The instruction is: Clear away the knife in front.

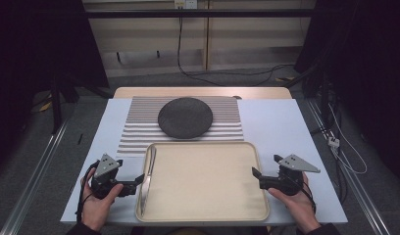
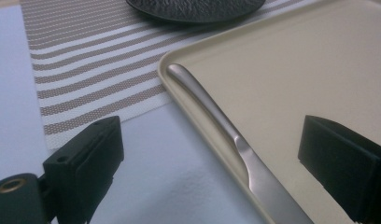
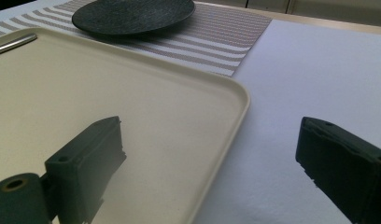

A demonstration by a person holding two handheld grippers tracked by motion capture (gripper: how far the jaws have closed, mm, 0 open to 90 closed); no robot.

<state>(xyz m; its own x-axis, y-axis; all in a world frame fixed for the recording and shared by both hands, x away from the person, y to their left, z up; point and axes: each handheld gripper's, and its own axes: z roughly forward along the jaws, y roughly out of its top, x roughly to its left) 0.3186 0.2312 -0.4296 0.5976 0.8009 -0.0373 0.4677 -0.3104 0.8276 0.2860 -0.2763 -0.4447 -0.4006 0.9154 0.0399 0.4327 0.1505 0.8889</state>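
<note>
A beige tray [image 1: 208, 181] lies at the table's front middle. A silver knife [image 1: 148, 178] rests along its left inner edge. Behind it, a dark round plate [image 1: 185, 117] sits on a striped placemat [image 1: 134, 132]. My left gripper [image 1: 138, 180] is open at the tray's left rim. In its own view the knife [image 2: 212, 107] runs between the jaws, one over the cloth and one over the tray [image 2: 296, 70]. My right gripper [image 1: 259, 177] is open at the tray's right rim [image 3: 240, 102] and holds nothing.
A pale cloth [image 1: 281, 127] covers the table, with bare stretches on both sides of the placemat. The table's wooden far edge [image 1: 203, 92] shows behind it. Cables [image 1: 345, 147] trail on the floor to the right.
</note>
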